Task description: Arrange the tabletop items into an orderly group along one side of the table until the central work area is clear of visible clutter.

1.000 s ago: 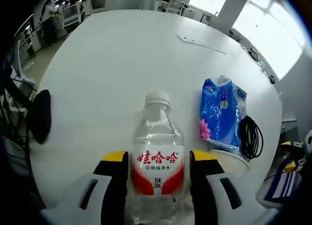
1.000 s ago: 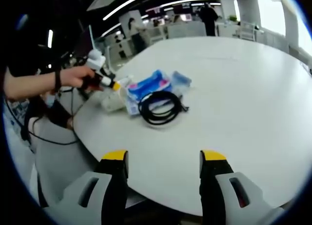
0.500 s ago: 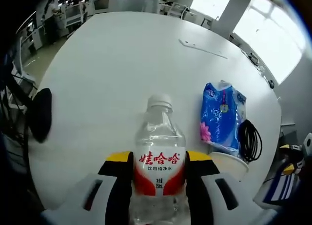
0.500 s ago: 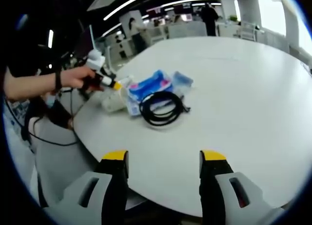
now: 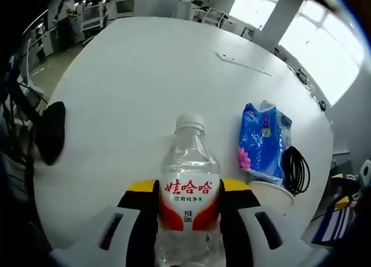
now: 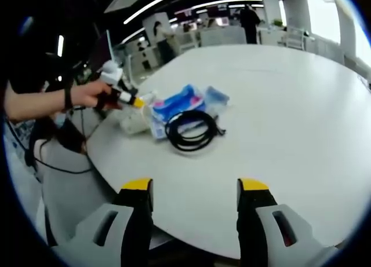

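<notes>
Now that the left gripper (image 5: 189, 191) fingers have narrowed onto the water bottle (image 5: 189, 183), it is held beside the tissue pack (image 5: 264, 141), ready for grouping; the right gripper (image 6: 194, 191) fingers are kept wide, empty.

White table (image 5: 139, 76) — tissue pack (image 5: 264, 141), cable (image 5: 297, 169), cup (image 5: 271, 194).

Left hand-held gripper (image 5: 188, 189) clamps its jaws on a bottle (image 5: 189, 180); right hand-held gripper (image 6: 195, 189) hangs with jaws spread apart.
</notes>
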Demonstrator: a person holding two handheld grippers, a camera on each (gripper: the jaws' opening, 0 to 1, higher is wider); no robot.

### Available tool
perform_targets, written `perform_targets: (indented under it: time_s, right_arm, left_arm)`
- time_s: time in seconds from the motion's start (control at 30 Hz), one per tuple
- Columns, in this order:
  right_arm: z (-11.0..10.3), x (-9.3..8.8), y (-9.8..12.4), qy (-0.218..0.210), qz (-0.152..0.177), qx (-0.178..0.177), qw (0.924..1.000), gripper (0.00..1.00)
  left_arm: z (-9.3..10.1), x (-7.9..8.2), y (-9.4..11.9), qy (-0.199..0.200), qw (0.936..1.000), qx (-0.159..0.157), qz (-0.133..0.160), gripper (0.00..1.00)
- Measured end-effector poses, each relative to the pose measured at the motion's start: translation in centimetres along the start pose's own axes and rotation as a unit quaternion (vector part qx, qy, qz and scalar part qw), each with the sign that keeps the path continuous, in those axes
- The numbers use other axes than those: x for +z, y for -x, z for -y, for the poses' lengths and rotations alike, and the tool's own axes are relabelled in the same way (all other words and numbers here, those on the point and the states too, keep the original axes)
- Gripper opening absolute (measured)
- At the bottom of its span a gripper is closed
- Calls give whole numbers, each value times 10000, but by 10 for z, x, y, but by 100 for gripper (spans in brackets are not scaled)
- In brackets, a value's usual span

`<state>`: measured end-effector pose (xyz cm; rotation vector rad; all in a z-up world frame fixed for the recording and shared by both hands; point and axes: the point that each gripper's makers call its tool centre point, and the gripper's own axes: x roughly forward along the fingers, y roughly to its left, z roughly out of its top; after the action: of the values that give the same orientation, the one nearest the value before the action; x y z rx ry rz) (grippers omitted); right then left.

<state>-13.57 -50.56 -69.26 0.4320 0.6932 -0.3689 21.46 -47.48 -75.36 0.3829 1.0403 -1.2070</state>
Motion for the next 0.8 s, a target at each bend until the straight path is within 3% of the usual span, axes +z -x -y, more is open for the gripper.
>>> perform_targets:
  time_s: [0.8]
  right_arm:
    - [-2, 4, -3, 56, 68, 58, 9999, 55]
  left_arm:
    - [-6, 13, 35, -185, 9972, 216, 689, 39]
